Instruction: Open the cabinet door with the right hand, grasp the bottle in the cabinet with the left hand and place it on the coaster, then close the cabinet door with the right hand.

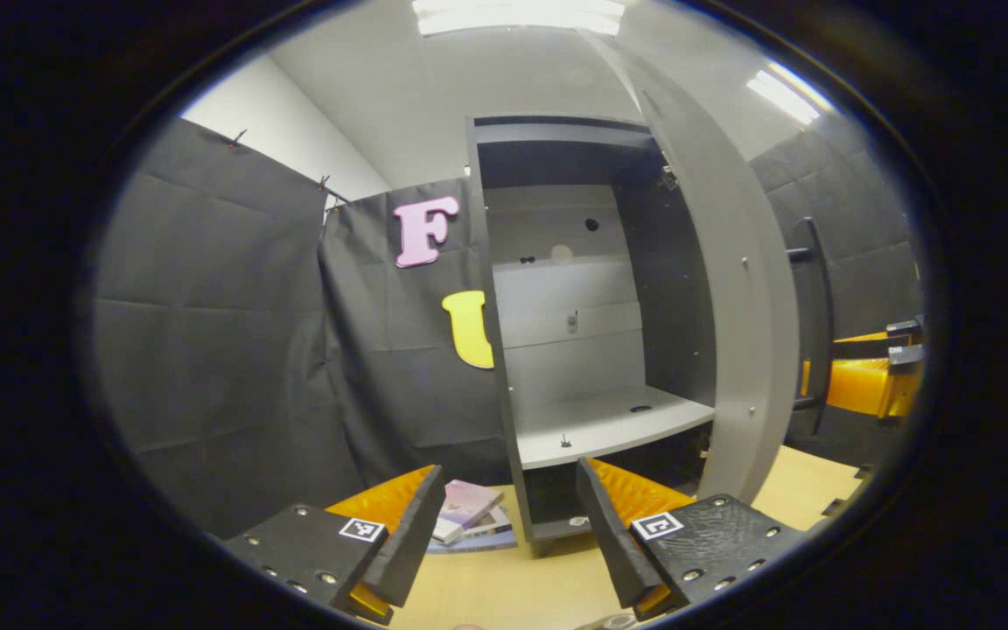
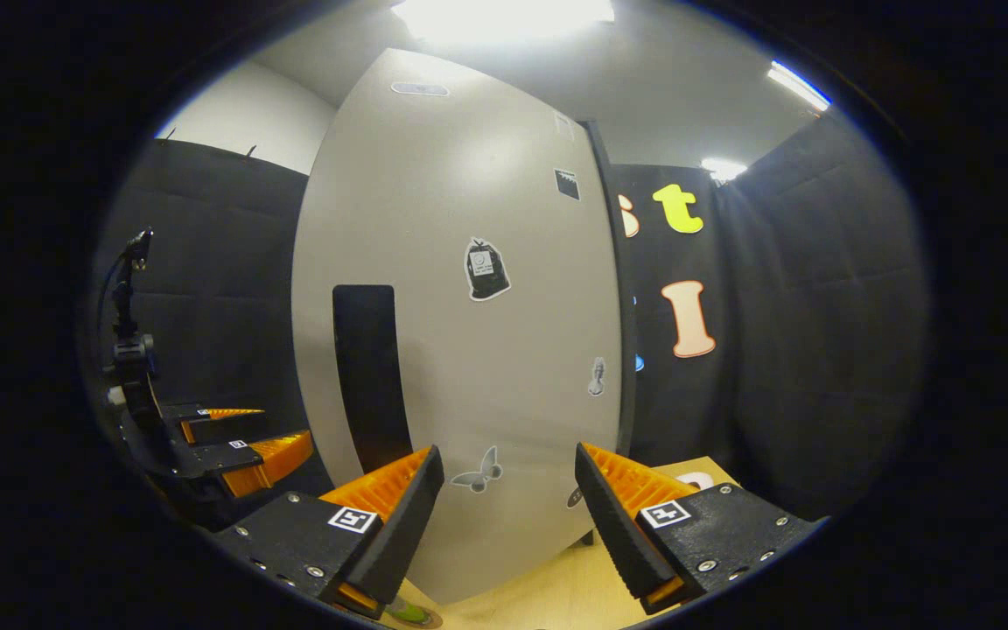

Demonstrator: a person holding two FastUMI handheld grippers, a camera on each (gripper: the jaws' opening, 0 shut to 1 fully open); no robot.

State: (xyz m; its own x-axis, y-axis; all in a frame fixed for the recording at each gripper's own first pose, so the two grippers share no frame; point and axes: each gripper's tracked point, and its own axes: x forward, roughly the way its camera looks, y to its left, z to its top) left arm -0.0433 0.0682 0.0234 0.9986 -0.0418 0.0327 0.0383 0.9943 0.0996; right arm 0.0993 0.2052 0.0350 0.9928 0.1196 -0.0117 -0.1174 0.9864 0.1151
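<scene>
The cabinet (image 1: 591, 306) is seen in the left gripper view with its door (image 1: 731, 289) swung open; the grey shelf (image 1: 609, 424) inside carries no bottle. The left gripper (image 1: 508, 525) is held before the opening, jaws spread with nothing between them, above a stack of books (image 1: 469, 516) on the wooden table (image 1: 504, 586). In the right gripper view, the right gripper (image 2: 508, 516) faces the door's outer face (image 2: 469, 350) beside the black handle (image 2: 368, 376), jaws likewise spread. The bottle's place cannot be told.
</scene>
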